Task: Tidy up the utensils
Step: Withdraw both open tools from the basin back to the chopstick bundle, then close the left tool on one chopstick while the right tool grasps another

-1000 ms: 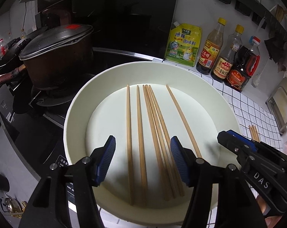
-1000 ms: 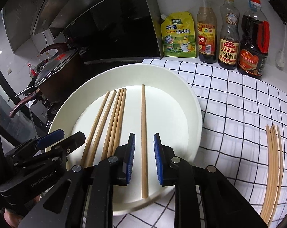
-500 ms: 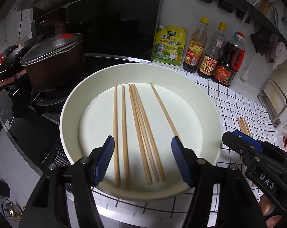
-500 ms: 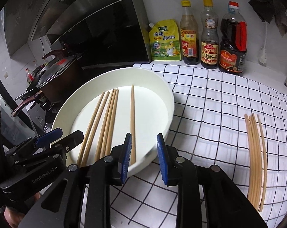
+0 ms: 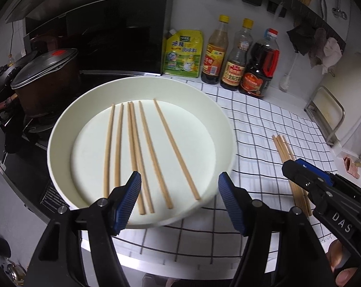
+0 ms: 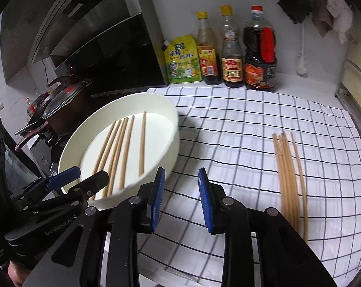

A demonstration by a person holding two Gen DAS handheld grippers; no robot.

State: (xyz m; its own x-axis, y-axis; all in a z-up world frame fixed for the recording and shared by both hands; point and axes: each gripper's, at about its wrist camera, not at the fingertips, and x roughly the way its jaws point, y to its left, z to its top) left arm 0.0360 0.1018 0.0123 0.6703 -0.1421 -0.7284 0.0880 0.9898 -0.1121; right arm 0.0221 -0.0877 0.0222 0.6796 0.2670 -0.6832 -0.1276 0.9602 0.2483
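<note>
A round white tray [image 5: 60,124] [image 6: 170,143] sits at the counter's left edge and holds several wooden chopsticks [image 5: 144,150] [image 6: 123,148] lying side by side. More chopsticks [image 6: 288,174] [image 5: 282,146] lie in a loose bundle on the checkered cloth to the right. My left gripper [image 5: 180,196] is open and empty, above the tray's near rim. My right gripper [image 6: 181,198] is open and empty, over the cloth between the tray and the loose bundle. Each gripper shows in the other's view, the right one [image 5: 324,191] and the left one [image 6: 60,191].
Three sauce bottles [image 6: 230,50] and a yellow-green seasoning pouch [image 6: 184,59] stand against the back wall. A lidded pot [image 5: 44,79] sits on the stove at left. A metal rack [image 6: 355,95] stands at right. The white checkered cloth [image 6: 240,129] covers the counter.
Both grippers have pulled back and up from the tray. The right gripper has opened wider and swung right, off the tray and over the cloth. The last chopstick stays in the tray.
</note>
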